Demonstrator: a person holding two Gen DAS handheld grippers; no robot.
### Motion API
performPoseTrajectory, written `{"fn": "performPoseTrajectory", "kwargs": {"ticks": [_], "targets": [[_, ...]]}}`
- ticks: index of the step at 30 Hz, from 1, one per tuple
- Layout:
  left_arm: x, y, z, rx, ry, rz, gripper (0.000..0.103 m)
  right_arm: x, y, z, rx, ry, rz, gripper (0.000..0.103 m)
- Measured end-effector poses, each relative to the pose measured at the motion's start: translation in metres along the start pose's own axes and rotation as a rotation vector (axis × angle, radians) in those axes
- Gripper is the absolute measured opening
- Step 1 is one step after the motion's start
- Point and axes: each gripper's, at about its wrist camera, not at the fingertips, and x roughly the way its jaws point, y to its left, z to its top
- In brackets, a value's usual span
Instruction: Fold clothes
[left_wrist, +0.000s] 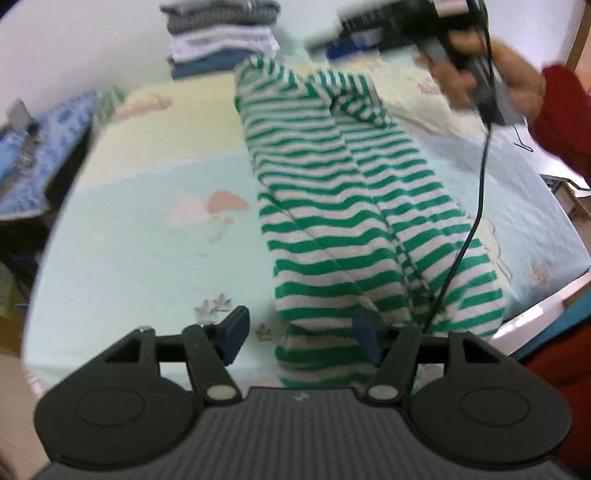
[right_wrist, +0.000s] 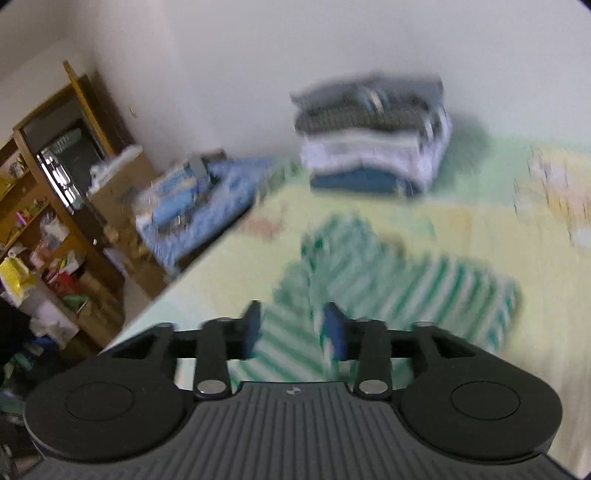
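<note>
Spread over a bed (left_wrist: 140, 206) with a pale printed sheet: a green-and-white striped garment (left_wrist: 343, 206), lengthwise, doubled along its middle, rumpled at the far end. Behind it, a stack of folded clothes (right_wrist: 373, 136). Soft, light knit by the look; likely to sag and slide, so best pinched at hem or edge. Left gripper (left_wrist: 301, 334) low at the near hem, jaws wide. Right gripper (right_wrist: 291, 328) above the cloth, jaws parted, holding nothing.
</note>
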Motion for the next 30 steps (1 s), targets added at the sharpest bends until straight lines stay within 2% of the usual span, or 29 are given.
{"fn": "performPoseTrajectory", "kwargs": {"ticks": [3, 5, 7, 9, 10, 11, 12, 13, 15, 18, 20, 24, 27, 30], "targets": [[0.024, 0.004, 0.0, 0.038, 0.018, -0.028, 0.061, 0.04, 0.008, 0.019, -0.075, 0.0, -0.094, 0.053], [0.031, 0.01, -0.002, 0.028, 0.02, -0.075, 0.055, 0.071, 0.007, 0.027, -0.085, 0.045, -0.121, 0.053], [0.032, 0.013, -0.005, 0.031, -0.001, -0.113, 0.052, 0.095, 0.006, 0.031, -0.089, 0.046, -0.167, 0.053], [0.032, 0.016, -0.006, 0.041, -0.014, -0.14, 0.037, 0.118, 0.005, 0.035, -0.092, 0.046, -0.213, 0.053], [0.031, 0.018, -0.007, 0.029, -0.013, -0.164, 0.023, 0.129, 0.003, 0.036, -0.095, 0.056, -0.239, 0.053], [0.03, 0.02, -0.008, 0.009, -0.006, -0.194, 0.013, 0.139, 0.002, 0.037, -0.098, 0.067, -0.264, 0.047], [0.029, 0.021, -0.01, -0.003, -0.001, -0.218, 0.011, 0.145, -0.004, 0.037, -0.075, 0.097, -0.265, 0.028], [0.027, 0.019, -0.013, 0.001, 0.0, -0.228, 0.01, 0.151, -0.01, 0.037, -0.052, 0.126, -0.266, 0.015], [0.022, 0.018, -0.017, 0.01, 0.002, -0.247, 0.008, 0.155, -0.016, 0.039, 0.006, 0.11, -0.289, 0.008], [0.018, 0.02, -0.024, 0.001, 0.016, -0.282, 0.008, 0.156, -0.023, 0.044, 0.054, 0.046, -0.335, 0.008], [0.019, 0.021, -0.03, -0.007, 0.027, -0.298, 0.008, 0.167, -0.028, 0.04, 0.067, 0.073, -0.332, 0.008], [0.017, 0.018, -0.03, 0.016, 0.039, -0.301, 0.008, 0.176, -0.018, 0.023, -0.053, 0.061, -0.337, 0.017], [0.013, 0.02, -0.028, 0.039, 0.05, -0.289, 0.008, 0.146, -0.023, 0.034, 0.045, 0.047, -0.279, 0.023], [0.003, 0.02, -0.03, 0.051, 0.045, -0.256, 0.008, 0.102, -0.011, 0.014, 0.029, 0.069, -0.213, 0.024]]}}
